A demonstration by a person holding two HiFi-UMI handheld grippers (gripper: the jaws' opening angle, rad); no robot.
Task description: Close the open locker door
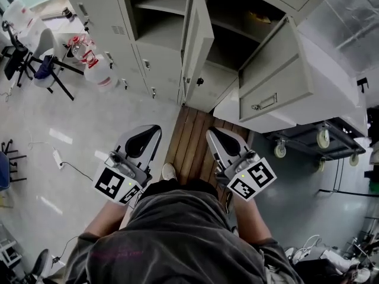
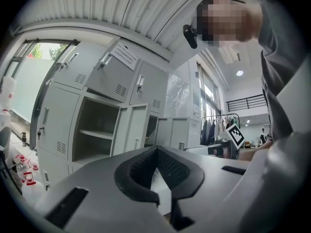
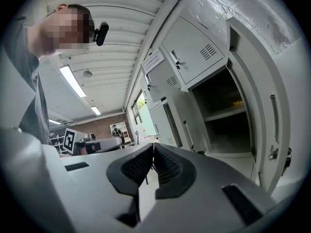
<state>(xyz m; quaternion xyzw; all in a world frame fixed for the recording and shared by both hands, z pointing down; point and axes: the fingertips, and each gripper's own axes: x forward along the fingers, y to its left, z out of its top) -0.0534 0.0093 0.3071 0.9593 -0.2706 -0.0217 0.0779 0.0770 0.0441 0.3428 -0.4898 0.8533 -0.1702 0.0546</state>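
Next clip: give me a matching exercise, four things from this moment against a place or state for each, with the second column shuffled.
Things:
1. right gripper
2. locker door with the handle
3. clear jugs with red caps
4. wooden slats

Places or states:
a. at the head view's upper left
b. jaws shut, nothing between them
c. at the head view's middle, underfoot
d. swung open

Pairs: 1-b, 2-d, 3-a, 4-c
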